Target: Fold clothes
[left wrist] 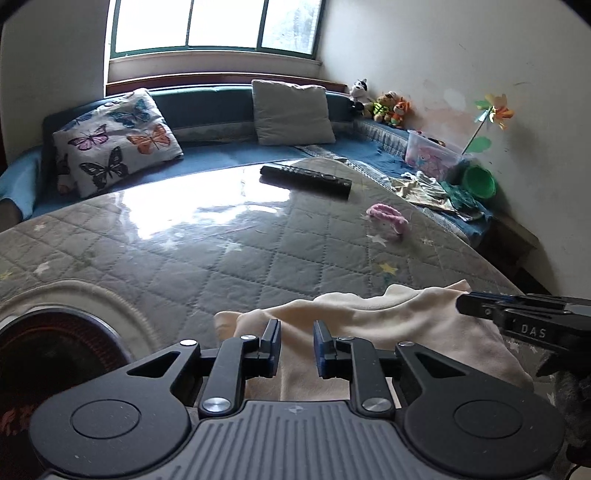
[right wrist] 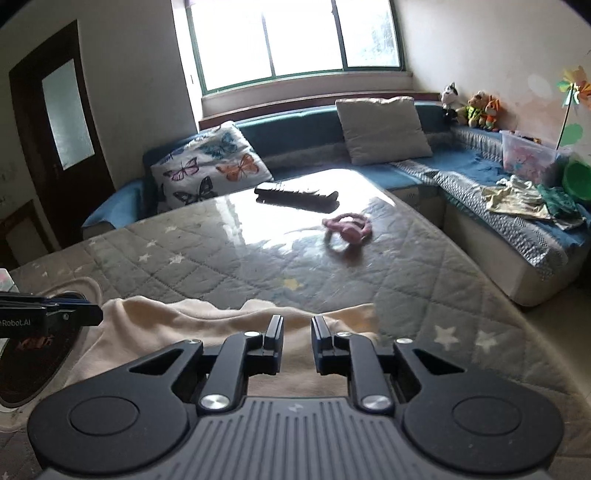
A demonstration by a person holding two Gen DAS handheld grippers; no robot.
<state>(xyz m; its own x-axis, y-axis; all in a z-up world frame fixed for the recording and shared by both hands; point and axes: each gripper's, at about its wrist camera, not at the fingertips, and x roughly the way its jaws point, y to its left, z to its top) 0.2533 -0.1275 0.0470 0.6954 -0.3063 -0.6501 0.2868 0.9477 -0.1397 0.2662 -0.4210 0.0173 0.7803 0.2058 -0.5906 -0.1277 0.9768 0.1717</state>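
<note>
your left gripper point(left wrist: 296, 328) and right gripper point(right wrist: 297, 323) both sit slightly spread over the crumpled cream fabric garment point(left wrist: 388, 321), pinching nothing.

Light source: daylight from the big window point(left wrist: 218, 24) at the back; its panes are blown out to white.
Glare: a strong white reflection lies on the shiny counter point(left wrist: 155, 206) cover in both views.
Shadows: the remote point(left wrist: 306, 181) throws a short dark shadow toward the camera.
Room: walls are soft and moderately bright; the door point(right wrist: 55, 122) side is dim.
Distortion: fisheye bending, dark corners.
Sharpness: the near fingers point(left wrist: 271, 343) are clear; the far toys are slightly soft.
</note>
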